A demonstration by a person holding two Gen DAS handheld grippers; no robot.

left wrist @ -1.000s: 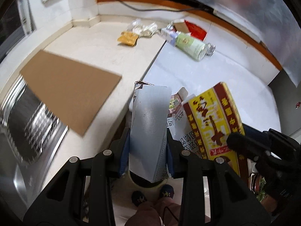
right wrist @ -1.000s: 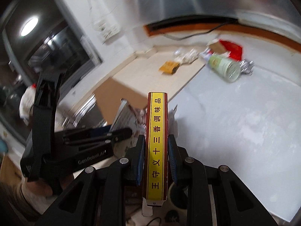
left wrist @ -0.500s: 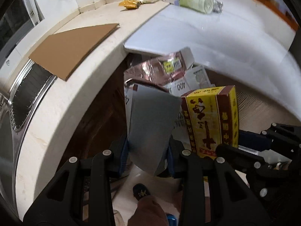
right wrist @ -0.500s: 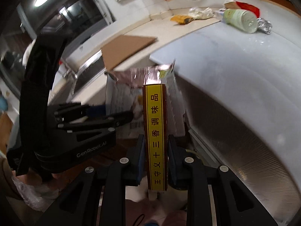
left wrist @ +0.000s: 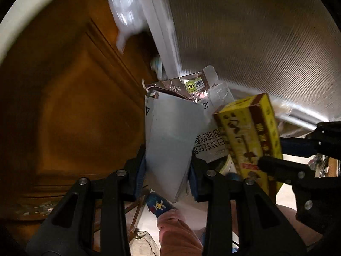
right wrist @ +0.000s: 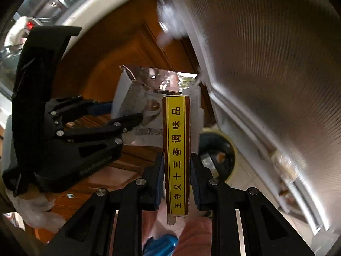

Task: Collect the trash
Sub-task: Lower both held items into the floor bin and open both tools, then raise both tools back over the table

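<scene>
- The left gripper is clamped on a flattened white-and-silver carton, its blue pads pressed against both long edges; the torn foil-lined top with a small yellow-green sticker points away from the camera
- The right gripper is clamped on a narrow yellow-and-brown cardboard seasoning box printed with dark characters, held by its broad faces so that one thin side faces the right wrist camera
- The two pieces of trash hang side by side in the air, well below the pale counter edge and in front of the brown wooden cabinet door; whether they touch each other cannot be told
- Below the right gripper stands a round, cream-rimmed bin with a dark inside; something pale and a small brownish scrap lie in it, too blurred to name
- The bin is mostly hidden by the box and the gripper fingers in both views
- A ribbed silvery panel fills the right of both views, smeared by motion blur
- A white blurred shape hangs near the top of the cabinet; what it is cannot be made out
- At the bottom edge a pinkish trouser leg and a blue shoe are partly cut off
</scene>
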